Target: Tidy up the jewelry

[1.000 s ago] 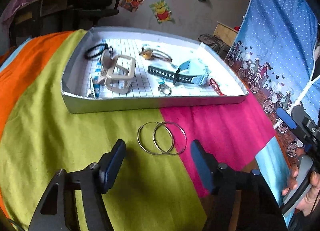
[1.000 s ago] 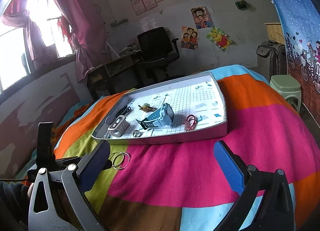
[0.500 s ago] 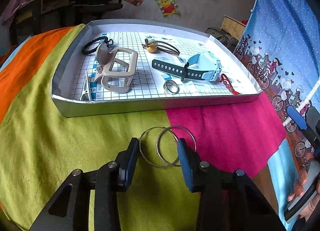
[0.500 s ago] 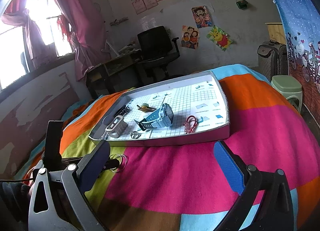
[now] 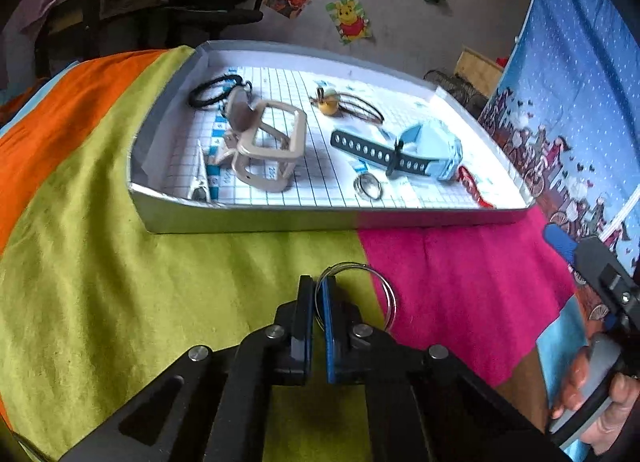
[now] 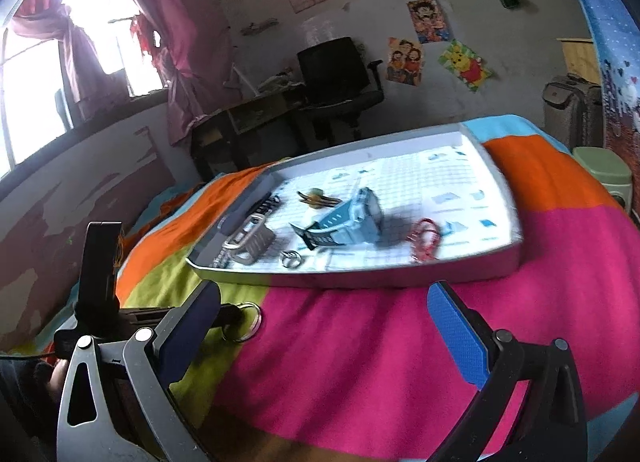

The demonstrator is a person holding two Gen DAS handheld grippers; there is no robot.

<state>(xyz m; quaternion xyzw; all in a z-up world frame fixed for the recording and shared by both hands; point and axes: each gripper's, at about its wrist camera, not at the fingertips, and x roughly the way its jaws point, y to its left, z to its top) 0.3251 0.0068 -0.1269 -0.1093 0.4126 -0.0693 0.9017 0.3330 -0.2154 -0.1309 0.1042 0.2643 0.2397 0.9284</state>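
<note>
With only thin wire pinched between its pads, the left gripper [image 5: 316, 294] clamps the hoop earrings [image 5: 376, 286] on the blanket, just near of the tray [image 5: 248, 218]; one hoop could slip free. Right gripper [image 6: 320, 326] hovers spread apart.

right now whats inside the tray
In the tray: a beige hair claw, black hair tie, blue watch, small ring, yellow-bead tie, red bracelet. Its near wall hides part of the floor.

bed, patchwork blanket [image 5: 100, 282] | on it: tray [image 5: 248, 218] | hoop earrings [image 5: 384, 282]
</note>
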